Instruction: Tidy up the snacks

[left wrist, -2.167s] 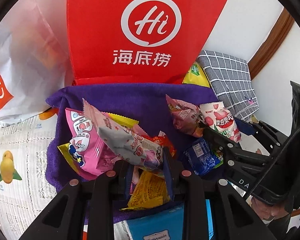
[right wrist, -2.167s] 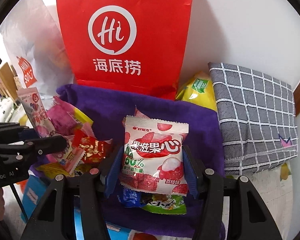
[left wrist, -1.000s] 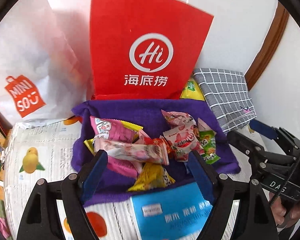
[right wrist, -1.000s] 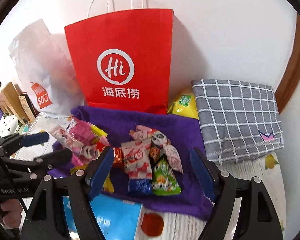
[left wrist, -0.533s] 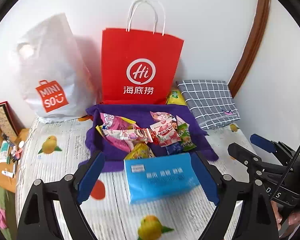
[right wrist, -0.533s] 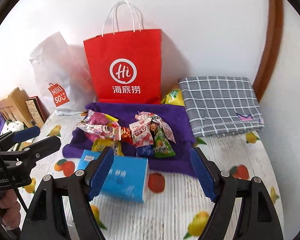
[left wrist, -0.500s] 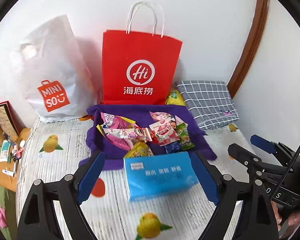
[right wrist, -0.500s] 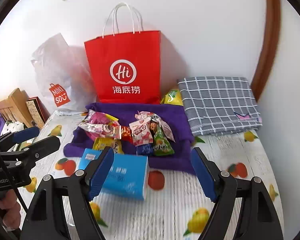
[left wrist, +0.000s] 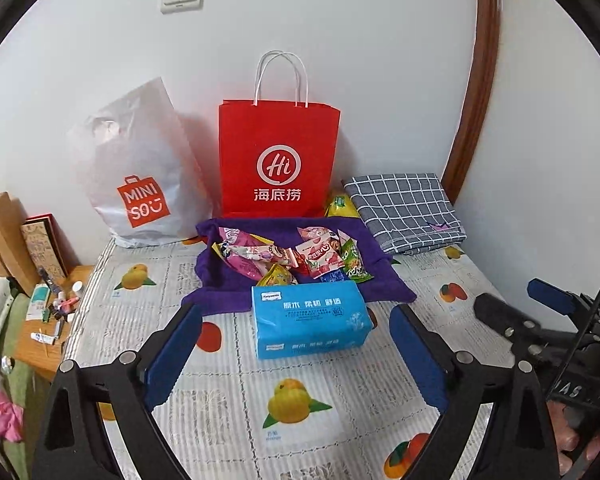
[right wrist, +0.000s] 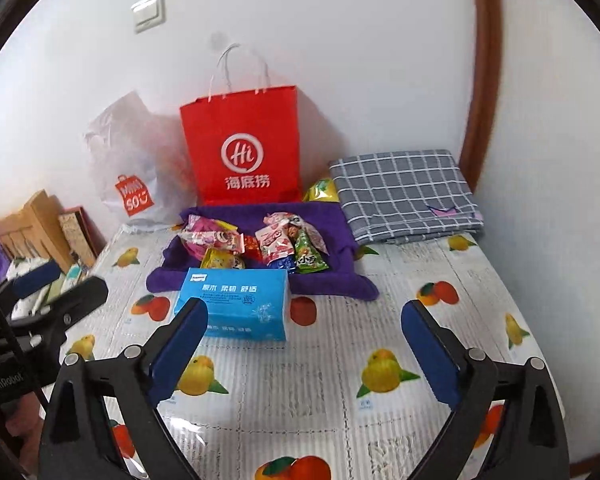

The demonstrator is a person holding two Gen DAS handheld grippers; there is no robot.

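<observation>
Purple and plush, the rumpled towel [left wrist: 374, 268] lies on the table's fruit-printed plastic cloth [left wrist: 300, 420] and carries the heap of small foil snack packets [left wrist: 292, 258]: pink ones to the left, a red-and-white lychee one and a green one to the right, a yellow one at the front. The heap sits entirely on the towel, touching neither gripper. Just in front of the towel lies a blue rectangular pack of tissues [left wrist: 310, 322]. Behind the towel, against the white wall, stands a red paper carrier bag with white handles [left wrist: 278, 160], a white plastic Miniso bag [left wrist: 138, 176] to its left and a folded grey checked cloth [left wrist: 404, 210] to its right. The left gripper [left wrist: 296, 354] hangs back from the table, its blue-padded jaws spread wide with nothing between them. The right gripper [right wrist: 306, 346] is likewise splayed apart and empty, well short of the snacks.
</observation>
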